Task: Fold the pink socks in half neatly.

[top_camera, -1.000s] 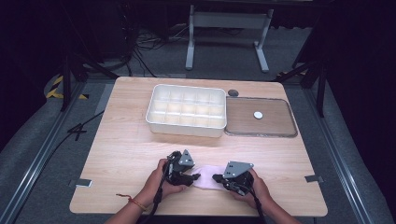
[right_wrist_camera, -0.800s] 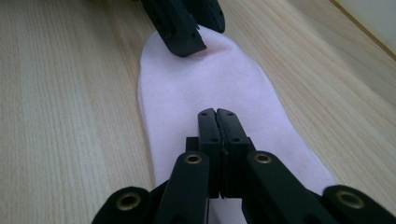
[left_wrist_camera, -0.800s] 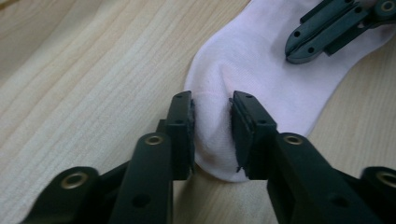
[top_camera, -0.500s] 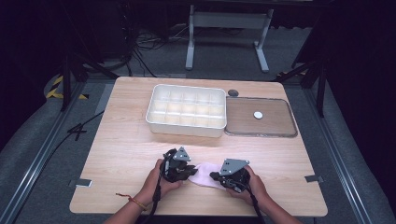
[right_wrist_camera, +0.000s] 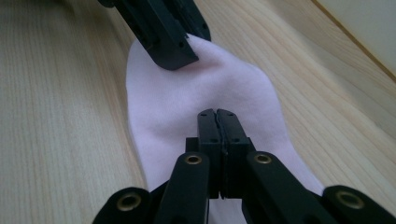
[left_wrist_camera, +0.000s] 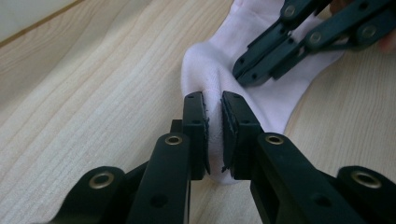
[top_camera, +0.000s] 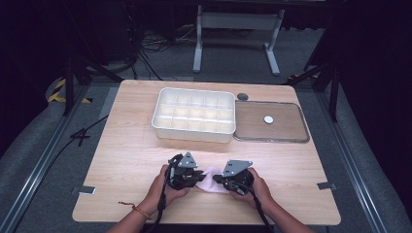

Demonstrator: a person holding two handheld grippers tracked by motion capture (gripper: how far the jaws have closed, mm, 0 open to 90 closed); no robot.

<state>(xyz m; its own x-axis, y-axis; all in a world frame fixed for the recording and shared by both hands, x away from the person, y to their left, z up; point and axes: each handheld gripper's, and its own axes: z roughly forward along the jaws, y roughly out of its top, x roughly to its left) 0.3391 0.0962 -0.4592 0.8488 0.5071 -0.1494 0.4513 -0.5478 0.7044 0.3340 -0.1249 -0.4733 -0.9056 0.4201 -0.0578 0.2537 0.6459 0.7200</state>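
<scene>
1. One pale pink sock (top_camera: 212, 178) lies low in the high view's centre on the desk (top_camera: 131, 160), partly hidden by both grippers.
2. Its long axis runs left to right there.
3. The left gripper (left_wrist_camera: 214, 122) has its fingers pinching a fold of the sock; they have just been closing.
4. The right gripper (right_wrist_camera: 218, 122) has its fingers pressed together on the sock.
5. A white compartment tray (top_camera: 194, 116) and a brown lid (top_camera: 272, 121) sit above, well apart.

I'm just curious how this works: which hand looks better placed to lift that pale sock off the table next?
Probably the left. The left gripper pinches a raised fold of the sock between its jaws. The right gripper is shut and rests over the sock; I cannot tell whether it holds any cloth.
</scene>
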